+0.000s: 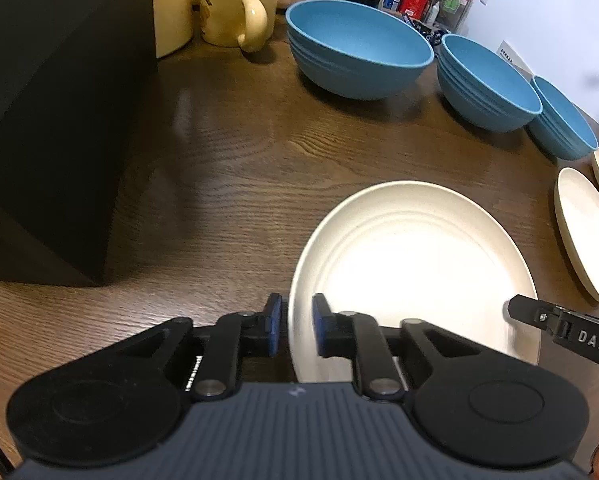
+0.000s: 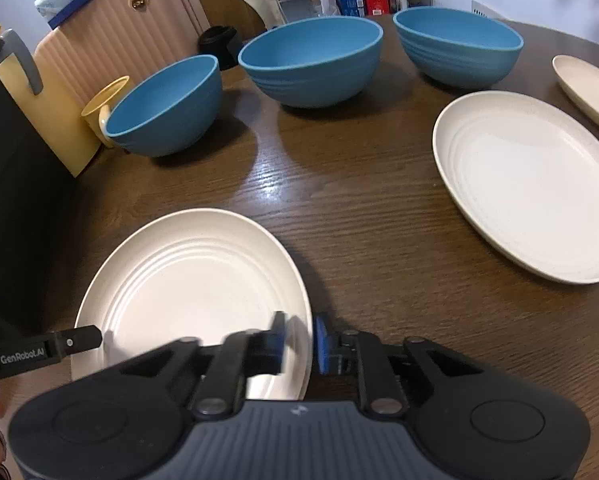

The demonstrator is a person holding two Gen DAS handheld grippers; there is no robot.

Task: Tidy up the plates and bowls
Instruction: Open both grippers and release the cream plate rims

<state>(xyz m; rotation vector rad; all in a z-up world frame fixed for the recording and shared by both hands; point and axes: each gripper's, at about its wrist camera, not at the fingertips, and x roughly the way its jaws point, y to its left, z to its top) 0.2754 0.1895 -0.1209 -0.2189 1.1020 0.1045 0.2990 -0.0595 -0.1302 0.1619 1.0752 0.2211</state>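
Here, left claw (image 1: 295,330) and right claw (image 2: 299,344) apart astride cream plate (image 1: 411,264) rim, near edge hidden.

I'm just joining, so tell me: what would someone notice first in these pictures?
Nearest is the cream plate on the wooden table, with the left tongs and right tongs straddling its opposite rims, pads slightly apart. Behind it runs a row of three blue bowls.

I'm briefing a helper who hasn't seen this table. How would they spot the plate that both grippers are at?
On the dark wooden table, three blue bowls line the far side, with cream plates nearer. The target plate is the nearest, leftmost one, by the black box. Only it has fingers straddling its rim on both sides.
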